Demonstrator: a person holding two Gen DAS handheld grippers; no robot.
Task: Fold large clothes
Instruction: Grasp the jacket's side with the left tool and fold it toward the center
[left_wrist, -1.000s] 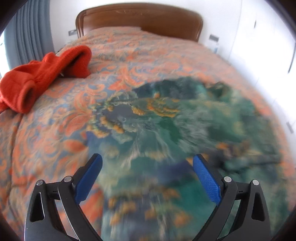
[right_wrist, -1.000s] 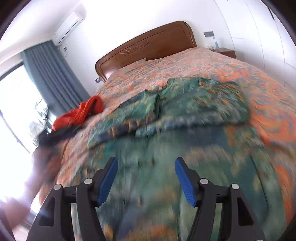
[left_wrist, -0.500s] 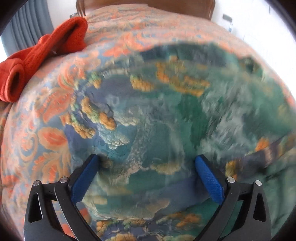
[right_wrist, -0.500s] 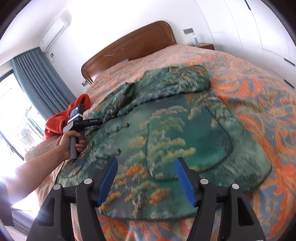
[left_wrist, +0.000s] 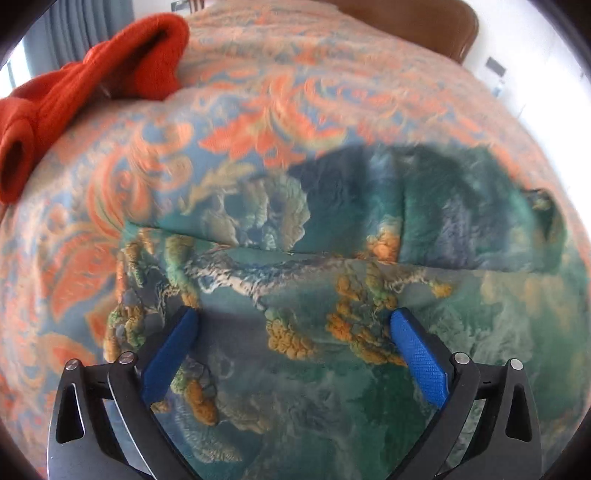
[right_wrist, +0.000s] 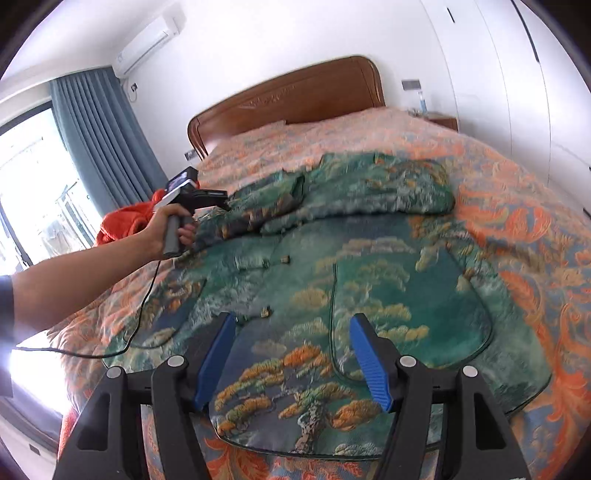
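Green brocade, patterned with pines and clouds, lies spread on the bed: the large jacket, its upper part already folded across itself. The left tool points steeply down over a sleeve fold, blue pads spread, nothing between them (the cloth there is somewhat blurred). In the right wrist view the left hand grips its handle, forearm stretched level. The right tool hovers near the hem, also spread. A red garment lies beside.
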